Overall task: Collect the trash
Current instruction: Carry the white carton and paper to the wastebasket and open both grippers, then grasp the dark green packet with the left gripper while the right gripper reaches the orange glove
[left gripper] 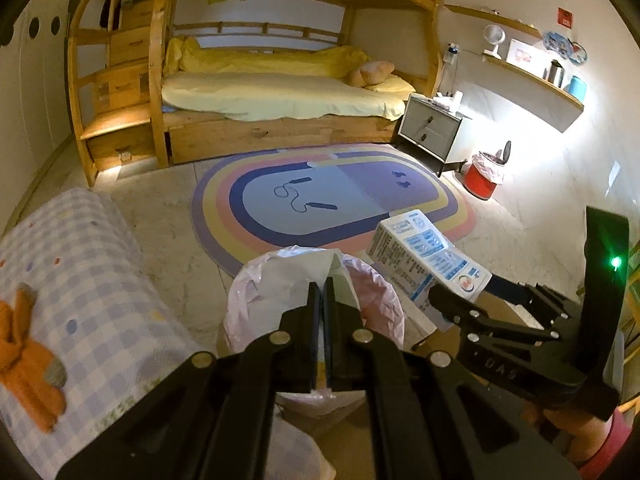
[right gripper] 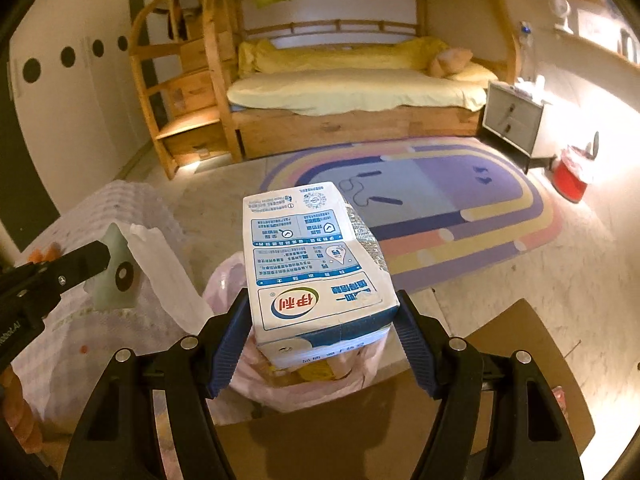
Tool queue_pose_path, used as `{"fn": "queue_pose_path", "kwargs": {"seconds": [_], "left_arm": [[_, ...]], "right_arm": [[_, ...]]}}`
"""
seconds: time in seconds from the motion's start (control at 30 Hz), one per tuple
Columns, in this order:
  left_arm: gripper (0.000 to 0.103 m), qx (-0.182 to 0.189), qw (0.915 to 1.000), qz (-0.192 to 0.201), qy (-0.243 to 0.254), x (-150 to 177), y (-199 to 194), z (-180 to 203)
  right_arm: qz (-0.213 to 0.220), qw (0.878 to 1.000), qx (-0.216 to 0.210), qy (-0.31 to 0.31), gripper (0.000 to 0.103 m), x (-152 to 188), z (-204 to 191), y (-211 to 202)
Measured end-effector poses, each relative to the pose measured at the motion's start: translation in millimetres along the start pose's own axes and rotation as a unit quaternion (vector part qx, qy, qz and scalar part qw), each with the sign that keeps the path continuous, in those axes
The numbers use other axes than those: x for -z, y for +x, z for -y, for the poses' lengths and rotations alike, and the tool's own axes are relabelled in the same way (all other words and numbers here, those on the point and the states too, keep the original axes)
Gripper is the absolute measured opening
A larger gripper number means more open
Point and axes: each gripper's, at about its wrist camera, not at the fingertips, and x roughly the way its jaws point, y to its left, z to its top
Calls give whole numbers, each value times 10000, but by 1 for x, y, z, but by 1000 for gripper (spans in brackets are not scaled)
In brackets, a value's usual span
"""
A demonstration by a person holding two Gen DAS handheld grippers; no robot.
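Observation:
My left gripper point(left gripper: 323, 284) is shut on a flat white packet point(left gripper: 304, 276), which stands up from its tips. It hangs over a small bin lined with a pink bag point(left gripper: 380, 304). In the right wrist view the same packet point(right gripper: 132, 264) shows a pale green face with a round spout, pinched by the left gripper point(right gripper: 106, 254). My right gripper point(right gripper: 322, 300) grips a white and blue milk carton point(right gripper: 316, 264) between its blue pads, above the pink bag point(right gripper: 304, 384). The left wrist view shows that carton point(left gripper: 424, 256) held just right of the bin.
A checked cloth-covered seat point(left gripper: 80, 280) with an orange glove point(left gripper: 24, 364) lies to the left. Brown cardboard point(right gripper: 520, 344) lies on the floor under the bin. Beyond are an oval rug point(left gripper: 332, 200) with a jump rope, a bunk bed point(left gripper: 280, 96), a nightstand point(left gripper: 432, 128) and a red bin point(left gripper: 482, 178).

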Motion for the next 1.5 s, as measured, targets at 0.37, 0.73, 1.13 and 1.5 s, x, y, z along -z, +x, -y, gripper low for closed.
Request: {"fn": "queue_pose_path", "kwargs": {"seconds": [0.37, 0.73, 1.13, 1.5], "left_arm": [[44, -162, 9990, 145, -389, -3, -24, -28], [44, -660, 9954, 287, -639, 26, -86, -45], [54, -1238, 9858, 496, -1024, 76, -176, -85], [56, -2320, 9529, 760, -1799, 113, -250, -171]], "right_arm": [[-280, 9995, -52, 125, 79, -2, -2, 27], [-26, 9991, -412, -76, 79, 6, -33, -40], [220, 9890, -1213, -815, 79, 15, -109, -94], [86, 9677, -1901, -1651, 62, 21, -201, -96]]}}
